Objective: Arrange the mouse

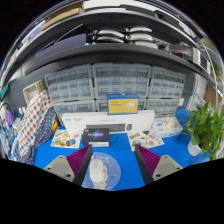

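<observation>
A white mouse (pixel 98 173) lies on a round light-blue patterned mouse mat (pixel 104 171) on the blue table (pixel 125 145). It sits between my fingers, nearer the left one, with a gap at each side. My gripper (pixel 112 165) is open. The left pad (pixel 80 160) and right pad (pixel 148 161) are magenta and stand either side of the mat.
A dark box (pixel 96 136) and a white keyboard-like strip (pixel 110 122) lie beyond the fingers. A yellow-and-blue box (pixel 123 104) stands in front of drawer cabinets (pixel 110 85). A plant (pixel 207 128) stands at the right, cloth (pixel 35 125) at the left.
</observation>
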